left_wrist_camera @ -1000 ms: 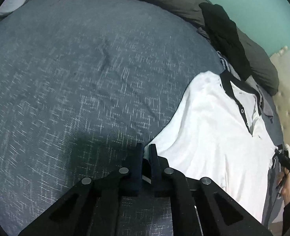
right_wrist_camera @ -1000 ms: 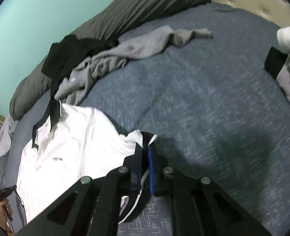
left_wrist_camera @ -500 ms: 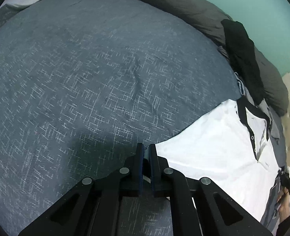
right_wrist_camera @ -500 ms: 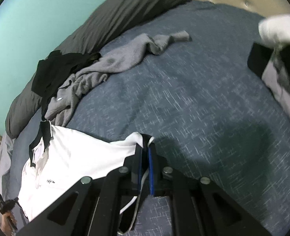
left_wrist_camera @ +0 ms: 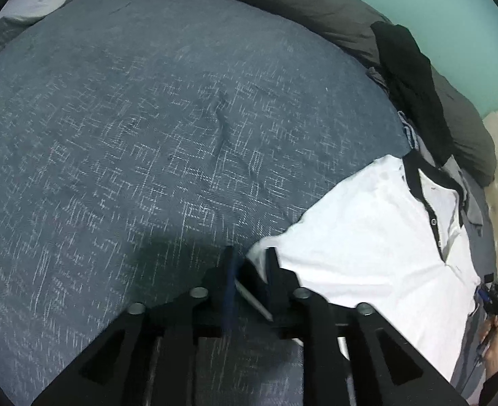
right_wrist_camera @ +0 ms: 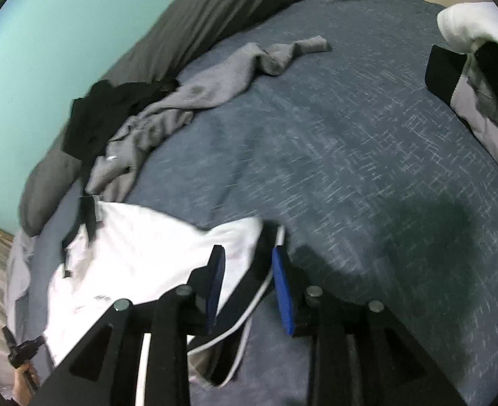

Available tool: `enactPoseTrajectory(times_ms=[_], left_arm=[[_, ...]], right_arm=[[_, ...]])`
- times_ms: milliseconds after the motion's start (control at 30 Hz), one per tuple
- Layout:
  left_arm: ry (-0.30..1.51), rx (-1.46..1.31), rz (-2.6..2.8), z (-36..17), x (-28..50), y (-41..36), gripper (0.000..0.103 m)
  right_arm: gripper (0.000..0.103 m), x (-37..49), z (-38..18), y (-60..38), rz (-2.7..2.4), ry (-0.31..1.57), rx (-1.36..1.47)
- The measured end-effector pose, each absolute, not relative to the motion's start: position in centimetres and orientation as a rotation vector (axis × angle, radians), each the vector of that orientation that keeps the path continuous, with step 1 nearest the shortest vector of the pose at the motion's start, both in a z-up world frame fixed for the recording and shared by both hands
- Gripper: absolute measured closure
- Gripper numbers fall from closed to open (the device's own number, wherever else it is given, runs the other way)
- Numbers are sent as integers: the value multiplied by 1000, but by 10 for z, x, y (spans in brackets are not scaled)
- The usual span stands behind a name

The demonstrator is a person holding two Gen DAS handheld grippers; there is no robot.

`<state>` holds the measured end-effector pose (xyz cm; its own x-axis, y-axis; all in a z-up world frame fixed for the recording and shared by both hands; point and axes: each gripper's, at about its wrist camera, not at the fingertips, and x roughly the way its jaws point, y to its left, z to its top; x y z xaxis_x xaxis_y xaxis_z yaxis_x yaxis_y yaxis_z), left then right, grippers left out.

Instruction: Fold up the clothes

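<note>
White sleeve cloth lies between the parted fingers of the left gripper (left_wrist_camera: 250,264) and right gripper (right_wrist_camera: 247,264), neither clamped. The polo shirt (left_wrist_camera: 367,237) is spread face-up on the blue bedspread (left_wrist_camera: 147,135); wrinkles should be smoothed before any fold is made.

1. One white polo shirt (left_wrist_camera: 360,240) with black collar and black sleeve trim lies spread on the bed in front of me.
2. Two grippers are mine: my left gripper (left_wrist_camera: 251,260) and my right gripper (right_wrist_camera: 249,257), two fingers on each.
3. One grey garment (right_wrist_camera: 194,98) lies crumpled near the pillows.
4. One black garment (right_wrist_camera: 103,115) lies beside it.
5. One dark grey pillow roll (right_wrist_camera: 194,23) runs along the wall; whether it is one pillow or more, I cannot tell.
6. One stack of white and black clothes (right_wrist_camera: 478,67) sits at the far right edge.
7. One blue-grey bedspread (left_wrist_camera: 147,135) is under it all.
</note>
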<state>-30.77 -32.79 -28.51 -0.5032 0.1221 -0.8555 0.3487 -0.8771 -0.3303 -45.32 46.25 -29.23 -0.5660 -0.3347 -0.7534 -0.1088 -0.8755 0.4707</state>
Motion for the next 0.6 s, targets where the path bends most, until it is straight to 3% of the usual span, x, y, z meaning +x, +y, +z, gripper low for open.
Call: enactPoseTrajectory(times_ms=[200, 367, 400, 433, 467, 600], left_arm=[[715, 1482, -2539, -269, -285, -324, 69], [693, 1507, -2563, -262, -275, -312, 67], [688, 1512, -2567, -260, -274, -310, 67], [682, 1517, -2572, -258, -273, -307, 67], [677, 1522, -2576, -257, -271, -305, 67], [659, 1542, -2593, -252, -268, -295, 67]], right_arm=[[74, -429, -292, 430, -2402, -630, 1441], [74, -418, -305, 420, -2361, -662, 1458], [77, -416, -307, 419, -2358, -669, 1457], [91, -414, -310, 418, -2355, -677, 1457], [95, -412, -312, 417, -2353, -684, 1457], [99, -400, -314, 420, -2351, -728, 1449]])
